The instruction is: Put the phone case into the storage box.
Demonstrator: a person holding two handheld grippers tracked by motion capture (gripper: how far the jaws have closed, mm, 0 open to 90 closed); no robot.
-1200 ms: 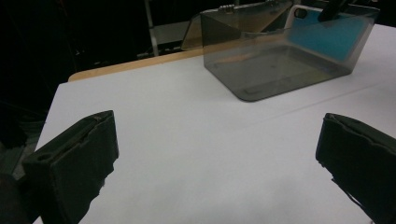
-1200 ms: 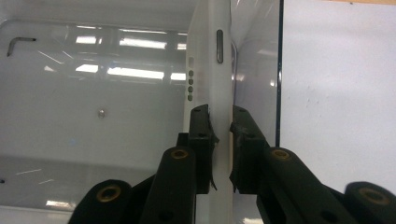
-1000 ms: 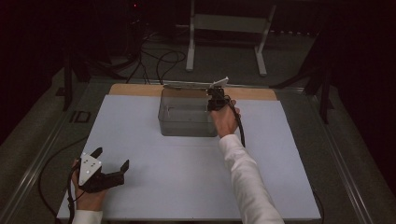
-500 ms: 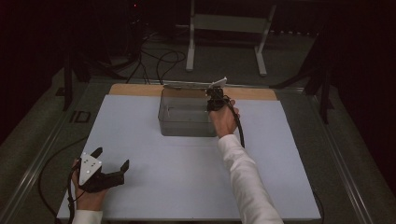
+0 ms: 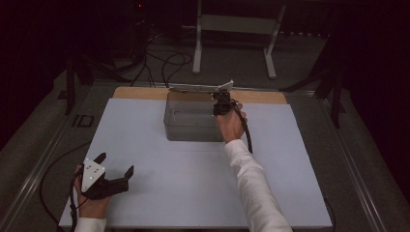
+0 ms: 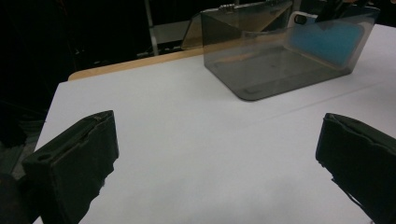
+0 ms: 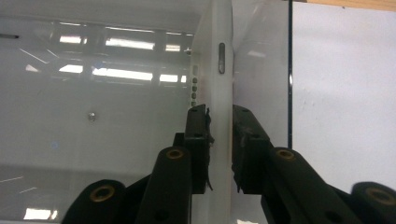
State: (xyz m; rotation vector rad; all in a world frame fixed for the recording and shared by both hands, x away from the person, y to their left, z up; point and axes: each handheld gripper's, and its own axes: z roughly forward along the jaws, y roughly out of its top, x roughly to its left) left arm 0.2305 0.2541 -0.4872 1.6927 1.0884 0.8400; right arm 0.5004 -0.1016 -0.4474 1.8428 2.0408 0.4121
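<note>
1. High view: the left gripper (image 5: 116,163) is seen at about 7 o'clock on the white table (image 5: 193,203), well apart from the work. Its jaws are spread wide with nothing between them, and bare table lies ahead of them in the left gripper view (image 6: 217,154). It is judged to be parked there so that the other hand is given room.
2. At about 12 o'clock a smoky clear box (image 5: 193,133) is set, with its lid (image 5: 200,88) tipped back at the far edge so that the top is left open for reaching in.
3. At the 3 o'clock end of the box, a phone (image 7: 217,70) is stood on its edge close against the end wall. Through the wall, its blue back (image 6: 327,39) can be made out in the left gripper view.
4. The right gripper (image 5: 221,104) is reached down into that end of the box. In the right gripper view (image 7: 219,135) its jaws are set narrow, with the phone between them and the pads seemingly against both faces. They have just been opening a little, which is judged to be the start of a release now that the phone is propped by the wall.
</note>
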